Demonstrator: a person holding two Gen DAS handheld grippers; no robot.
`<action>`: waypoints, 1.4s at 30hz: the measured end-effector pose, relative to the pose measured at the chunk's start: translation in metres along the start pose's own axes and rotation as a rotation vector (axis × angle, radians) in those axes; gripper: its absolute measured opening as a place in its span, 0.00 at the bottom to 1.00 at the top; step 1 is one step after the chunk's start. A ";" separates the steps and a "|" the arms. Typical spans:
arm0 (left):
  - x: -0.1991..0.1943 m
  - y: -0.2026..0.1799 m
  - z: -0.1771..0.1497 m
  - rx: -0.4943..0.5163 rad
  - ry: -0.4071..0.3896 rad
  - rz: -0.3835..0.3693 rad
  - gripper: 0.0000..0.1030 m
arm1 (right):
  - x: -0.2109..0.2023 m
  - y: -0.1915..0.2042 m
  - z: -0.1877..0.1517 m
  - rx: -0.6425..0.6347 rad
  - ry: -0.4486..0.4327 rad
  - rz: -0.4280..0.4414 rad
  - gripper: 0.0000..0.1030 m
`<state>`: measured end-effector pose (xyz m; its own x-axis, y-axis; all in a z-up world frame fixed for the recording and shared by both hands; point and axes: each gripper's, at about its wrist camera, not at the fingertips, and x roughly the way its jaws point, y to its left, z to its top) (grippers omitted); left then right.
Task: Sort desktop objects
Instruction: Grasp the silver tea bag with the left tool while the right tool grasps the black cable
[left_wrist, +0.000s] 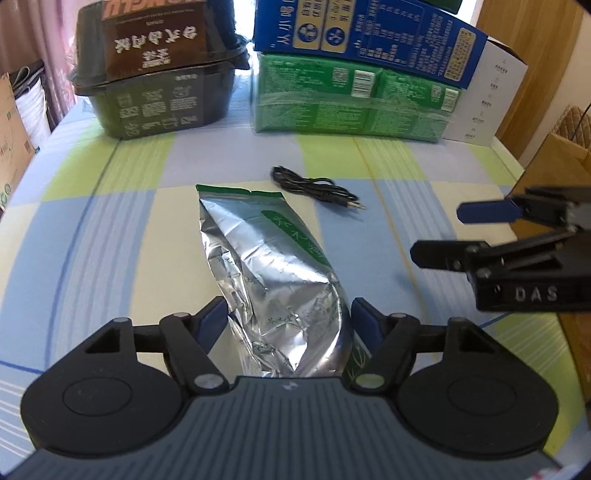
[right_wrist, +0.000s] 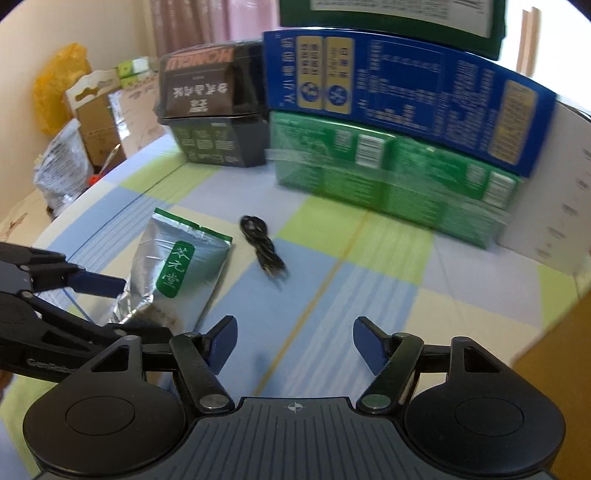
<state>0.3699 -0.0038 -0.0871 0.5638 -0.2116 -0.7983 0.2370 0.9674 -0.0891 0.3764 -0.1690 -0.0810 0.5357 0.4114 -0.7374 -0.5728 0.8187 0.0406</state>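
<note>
One silver foil pouch (left_wrist: 273, 280) with green label. One coiled black cable (left_wrist: 314, 186). One dark lidded food tub (left_wrist: 162, 74) with brown sleeve. One green wrapped pack (left_wrist: 351, 99), one blue carton (left_wrist: 369, 33) stacked on it, one dark green box (right_wrist: 391, 22) on top of that. One white box (left_wrist: 487, 99) at stack's right end. Two tools: left tool (left_wrist: 288, 325), right tool (right_wrist: 295, 345). One checked surface (left_wrist: 147, 221) carrying all items.

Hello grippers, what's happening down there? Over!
Left gripper clamped on foil pouch. Right gripper open, empty, above the tablecloth. Black cable lies loose beside pouch. Nothing blocking.
</note>
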 end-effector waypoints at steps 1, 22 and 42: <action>0.000 0.005 0.000 0.001 -0.001 0.010 0.68 | 0.005 0.001 0.003 -0.010 0.001 0.013 0.65; 0.008 0.056 0.008 0.004 -0.013 0.049 0.76 | 0.081 0.018 0.036 -0.104 -0.021 0.061 0.39; -0.046 0.010 -0.053 0.009 0.026 0.003 0.49 | -0.012 0.061 -0.050 0.039 0.079 0.047 0.12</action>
<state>0.3045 0.0230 -0.0826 0.5438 -0.2052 -0.8137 0.2426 0.9667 -0.0817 0.3040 -0.1435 -0.1034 0.4575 0.4185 -0.7846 -0.5710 0.8147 0.1016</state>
